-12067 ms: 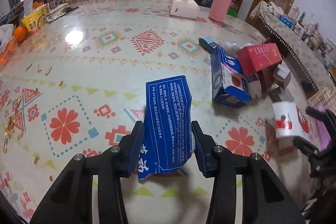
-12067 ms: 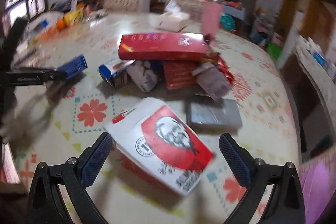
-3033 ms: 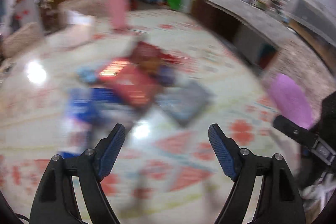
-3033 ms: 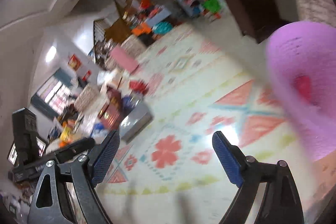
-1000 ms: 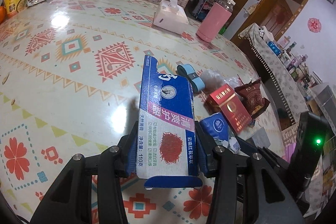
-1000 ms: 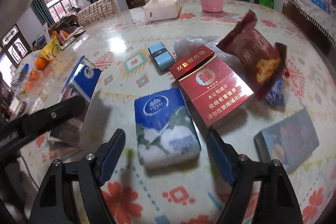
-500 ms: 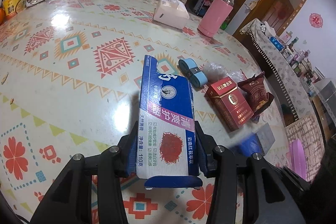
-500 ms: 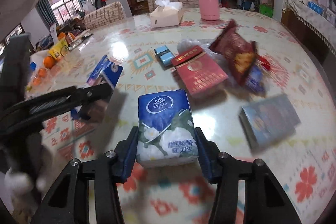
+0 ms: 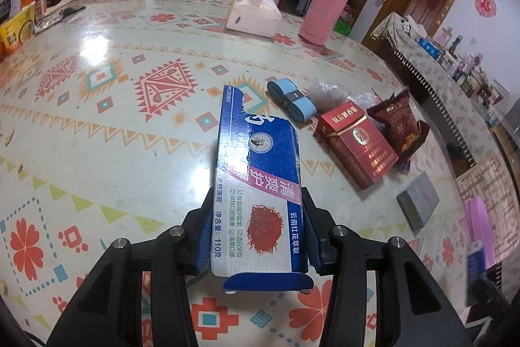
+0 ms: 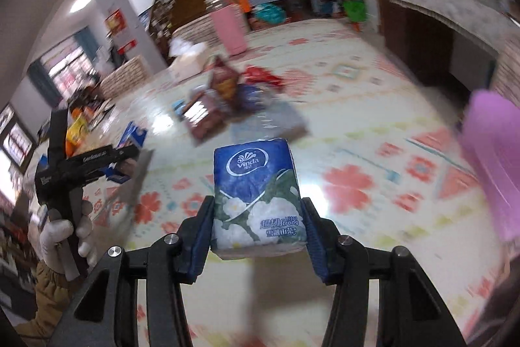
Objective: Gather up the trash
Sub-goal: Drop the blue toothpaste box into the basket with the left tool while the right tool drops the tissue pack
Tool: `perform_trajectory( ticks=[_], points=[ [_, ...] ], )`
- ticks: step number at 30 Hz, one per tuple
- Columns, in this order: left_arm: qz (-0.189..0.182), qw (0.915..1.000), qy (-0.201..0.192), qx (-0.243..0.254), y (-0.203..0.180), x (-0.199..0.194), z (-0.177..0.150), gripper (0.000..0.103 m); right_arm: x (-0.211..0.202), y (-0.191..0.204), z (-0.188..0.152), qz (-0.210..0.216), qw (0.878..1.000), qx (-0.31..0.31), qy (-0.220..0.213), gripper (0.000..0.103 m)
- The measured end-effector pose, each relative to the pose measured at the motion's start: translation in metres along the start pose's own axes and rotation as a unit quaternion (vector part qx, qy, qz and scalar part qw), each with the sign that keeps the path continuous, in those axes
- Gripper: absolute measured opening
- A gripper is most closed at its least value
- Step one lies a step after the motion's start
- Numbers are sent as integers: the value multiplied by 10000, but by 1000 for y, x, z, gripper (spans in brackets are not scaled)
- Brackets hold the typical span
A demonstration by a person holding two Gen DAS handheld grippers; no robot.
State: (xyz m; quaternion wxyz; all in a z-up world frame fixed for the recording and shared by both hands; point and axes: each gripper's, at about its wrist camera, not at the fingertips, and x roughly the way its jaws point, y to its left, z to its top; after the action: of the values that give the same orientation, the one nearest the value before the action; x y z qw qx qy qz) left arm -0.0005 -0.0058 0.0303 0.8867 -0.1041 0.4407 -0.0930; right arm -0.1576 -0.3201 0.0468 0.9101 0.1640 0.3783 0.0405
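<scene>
Jaws of the left gripper [image 9: 256, 236] clamp the near end of a torn blue toothpaste carton [image 9: 258, 181], which juts forward above the patterned table [image 9: 97, 132]. The right gripper [image 10: 258, 233] is narrowed onto a blue tissue pack [image 10: 256, 194], both pads pressing its sides, the pack raised off the tabletop. At the right wrist view's left edge a gloved hand [image 10: 61, 236] grips the other tool's handle. Beyond the carton lie a light-blue roll [image 9: 291, 100], a red cigarette carton [image 9: 356, 143], a dark red snack bag [image 9: 401, 126] just beside it, and nearer the table edge a grey box [image 9: 419, 200]. A purple bin [image 9: 479, 226] sits off the right edge. Farther back stand a white tissue box [image 9: 253, 13] and a pink bottle [image 9: 325, 10].
</scene>
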Motion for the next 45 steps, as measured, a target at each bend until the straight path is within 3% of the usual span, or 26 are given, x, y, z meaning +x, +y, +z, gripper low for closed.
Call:
perform_trajectory(
  ticks=[6, 10, 18, 24, 32, 41, 45],
  points=[
    [57, 9991, 19, 410, -28, -7, -10, 45, -38, -46, -11, -131, 9982, 527, -264, 56],
    [-181, 9981, 113, 584, -54, -19, -19, 45, -52, -70, -17, -152, 9964, 728, -403, 56],
    [-615, 9871, 125, 1473, -152, -38, -28, 45, -70, -124, -27, -130, 9909, 1188, -618, 56],
    [-1169, 9697, 377, 2113, -245, -28, -36, 45, -92, -173, -26, -330, 9849, 1492, -812, 56],
    [-1817, 9376, 776, 2861, -374, -1, -54, 45, -124, -233, -9, -751, 9757, 1750, -1083, 56],
    [-2394, 9045, 1079, 3360, -476, 20, -69, 46, -127, -278, 14, -1023, 9683, 1958, -1165, 58],
    [-2394, 9041, 969, 3403, -486, 17, -72, 75, -127, -293, 19, -1046, 9629, 2148, -1258, 66]
  ],
)
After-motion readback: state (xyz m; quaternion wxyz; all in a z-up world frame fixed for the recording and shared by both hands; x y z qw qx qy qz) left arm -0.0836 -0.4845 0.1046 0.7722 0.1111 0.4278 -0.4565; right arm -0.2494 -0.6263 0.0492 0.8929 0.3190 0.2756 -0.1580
